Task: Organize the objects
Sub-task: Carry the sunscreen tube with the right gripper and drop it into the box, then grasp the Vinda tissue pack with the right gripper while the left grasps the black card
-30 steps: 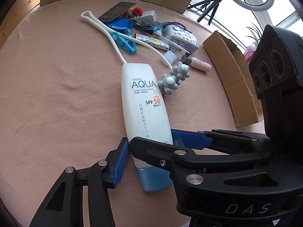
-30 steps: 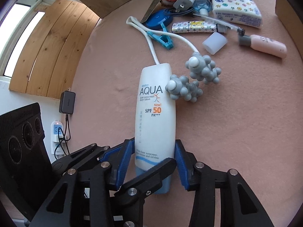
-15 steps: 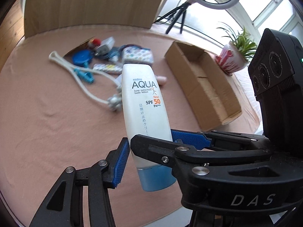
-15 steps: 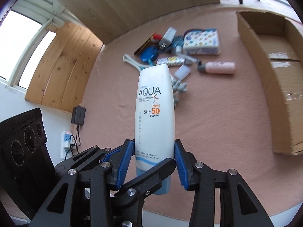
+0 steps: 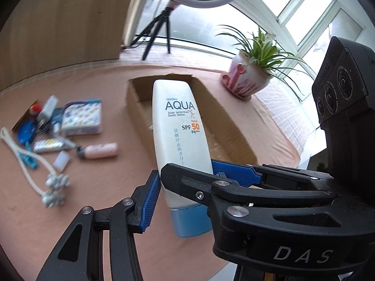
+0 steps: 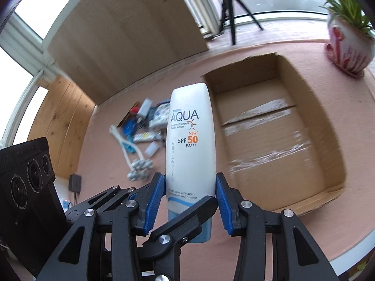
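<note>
A white AQUA sunscreen tube (image 5: 178, 126) with a blue cap hangs cap-down in the air, gripped low on its body. In the left wrist view my left gripper (image 5: 187, 192) is shut on it, with a blue pad (image 5: 150, 201) against its left edge. A finger of the right gripper crosses in front. In the right wrist view my right gripper (image 6: 188, 201) is shut on the same sunscreen tube (image 6: 189, 140), blue pads on both sides. An open cardboard box (image 6: 316, 107) lies just behind and right of the tube, with nothing in it.
Small items lie on the pink table at left: a patterned pouch (image 5: 82, 117), a pink bottle (image 5: 100, 151), a corded grey massager (image 5: 54, 187) and a blue clip. A potted plant (image 5: 246, 79) stands beyond the box (image 5: 138, 114). A tripod (image 5: 159, 30) stands behind.
The tube lay flat on the table a second ago. Both grippers have lifted it and swung right, away from the pile of items, so the box is now behind it.
</note>
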The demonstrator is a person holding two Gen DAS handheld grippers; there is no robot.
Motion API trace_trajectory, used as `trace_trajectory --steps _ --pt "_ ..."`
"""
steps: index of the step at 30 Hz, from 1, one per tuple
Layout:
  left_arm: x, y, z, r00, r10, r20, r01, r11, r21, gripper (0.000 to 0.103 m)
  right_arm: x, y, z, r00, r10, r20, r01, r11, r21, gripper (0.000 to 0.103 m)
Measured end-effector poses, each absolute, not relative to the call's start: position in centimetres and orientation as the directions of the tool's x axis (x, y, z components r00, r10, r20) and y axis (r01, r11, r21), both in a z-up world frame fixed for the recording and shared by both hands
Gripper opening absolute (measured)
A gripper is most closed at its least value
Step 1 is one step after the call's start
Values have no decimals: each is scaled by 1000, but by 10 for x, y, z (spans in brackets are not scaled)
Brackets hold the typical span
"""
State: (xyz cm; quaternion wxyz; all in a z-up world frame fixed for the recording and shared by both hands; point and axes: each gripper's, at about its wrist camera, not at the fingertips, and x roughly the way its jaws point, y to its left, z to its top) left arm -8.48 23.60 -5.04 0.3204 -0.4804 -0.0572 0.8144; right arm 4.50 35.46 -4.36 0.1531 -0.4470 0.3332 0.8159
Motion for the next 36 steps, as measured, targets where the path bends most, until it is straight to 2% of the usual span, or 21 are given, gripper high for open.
trace_trajectory --steps 5,13,14,16,17,22,29,36 --pt "-98 283 -52 -306 594 -744 -493 -767 -411 51 56 388 -51 -546 -21 -838 -592 -698 403 41" --pt "-109 318 -74 -273 581 -767 -501 -766 -402 51 65 408 -67 -528 -9 -849 -601 -702 382 42" --pt "-108 320 -74 -275 570 -774 -507 -770 -387 52 67 408 -66 -530 11 -848 -602 -708 368 45" --pt "-107 318 -75 -276 545 -791 -502 -784 -365 66 69 410 -62 -530 63 -845 -621 -707 337 68" --pt "-108 316 -76 -280 536 -797 -492 -792 -360 75 70 411 -59 -535 86 -840 -629 -705 328 69" --pt "-108 287 -71 -328 496 -804 -469 -824 -317 76 61 414 -51 -555 90 -827 -620 -708 338 68" --pt "-136 211 -65 -383 438 -813 -336 -886 -320 76 22 405 -45 -578 40 -815 -574 -730 371 68" --pt "-187 147 -95 -342 427 -837 -166 -904 -393 75 -26 389 -37 -586 23 -810 -534 -763 364 68"
